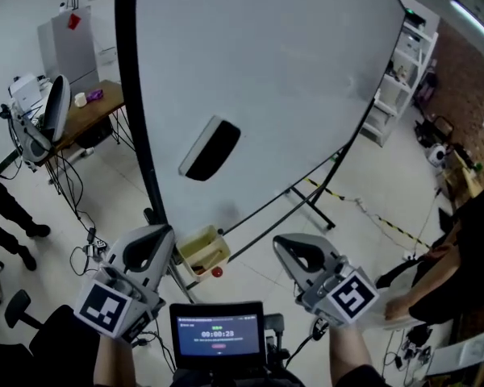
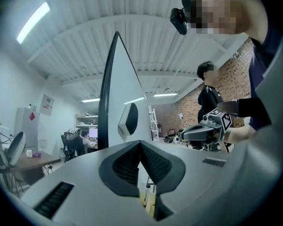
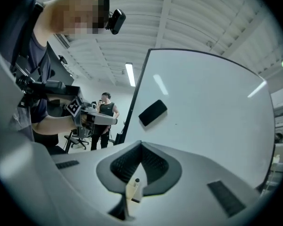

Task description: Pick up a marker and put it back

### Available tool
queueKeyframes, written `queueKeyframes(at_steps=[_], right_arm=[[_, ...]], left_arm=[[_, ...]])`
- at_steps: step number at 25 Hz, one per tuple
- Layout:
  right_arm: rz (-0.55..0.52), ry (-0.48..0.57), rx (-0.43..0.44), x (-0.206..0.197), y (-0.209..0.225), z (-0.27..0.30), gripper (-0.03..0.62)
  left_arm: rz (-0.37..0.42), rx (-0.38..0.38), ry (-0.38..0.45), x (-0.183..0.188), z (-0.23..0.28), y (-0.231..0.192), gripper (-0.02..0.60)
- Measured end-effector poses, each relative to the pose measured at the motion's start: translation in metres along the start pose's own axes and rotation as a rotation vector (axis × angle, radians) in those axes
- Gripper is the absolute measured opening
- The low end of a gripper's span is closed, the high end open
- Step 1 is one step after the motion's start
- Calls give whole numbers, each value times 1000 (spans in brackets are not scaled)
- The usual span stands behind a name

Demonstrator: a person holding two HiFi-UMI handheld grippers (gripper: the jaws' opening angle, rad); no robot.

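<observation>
Large smooth white whiteboard [image 1: 266, 79], thin black frame, tilted on stand. Black rectangular felt eraser [image 1: 211, 148] stuck to its face. Pale yellow plastic tray [image 1: 195, 239] hangs at board's lower edge. White marker with dark cap [image 3: 135, 187] lies in tray, untouched.

Left gripper [image 1: 163, 232]: matte grey shell, ribbed dark pads, jaws pressed together, nothing between. Right gripper [image 1: 279, 244]: same build, jaws closed and empty. Both held level, aimed at board, flanking tray, clear of it.
</observation>
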State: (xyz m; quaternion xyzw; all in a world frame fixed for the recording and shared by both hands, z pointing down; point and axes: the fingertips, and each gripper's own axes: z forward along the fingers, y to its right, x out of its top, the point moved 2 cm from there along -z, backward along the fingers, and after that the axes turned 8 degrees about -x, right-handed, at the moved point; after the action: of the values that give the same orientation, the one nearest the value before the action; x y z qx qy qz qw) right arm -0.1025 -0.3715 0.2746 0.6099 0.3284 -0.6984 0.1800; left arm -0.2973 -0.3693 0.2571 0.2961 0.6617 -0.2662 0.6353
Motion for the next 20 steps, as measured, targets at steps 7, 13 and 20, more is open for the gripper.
queueKeyframes(at_steps=[7,13,20], right_arm=[[89,40,-98,10,30,-47,11],[121,73,-92,10,38,-97,11],[176,97,-14,0,29,-125,11]], left_arm=[[8,-9,-2,13,13,36,0],[38,-1,-17,21,20,81,0],[136,55,-57,33,5,126,0]])
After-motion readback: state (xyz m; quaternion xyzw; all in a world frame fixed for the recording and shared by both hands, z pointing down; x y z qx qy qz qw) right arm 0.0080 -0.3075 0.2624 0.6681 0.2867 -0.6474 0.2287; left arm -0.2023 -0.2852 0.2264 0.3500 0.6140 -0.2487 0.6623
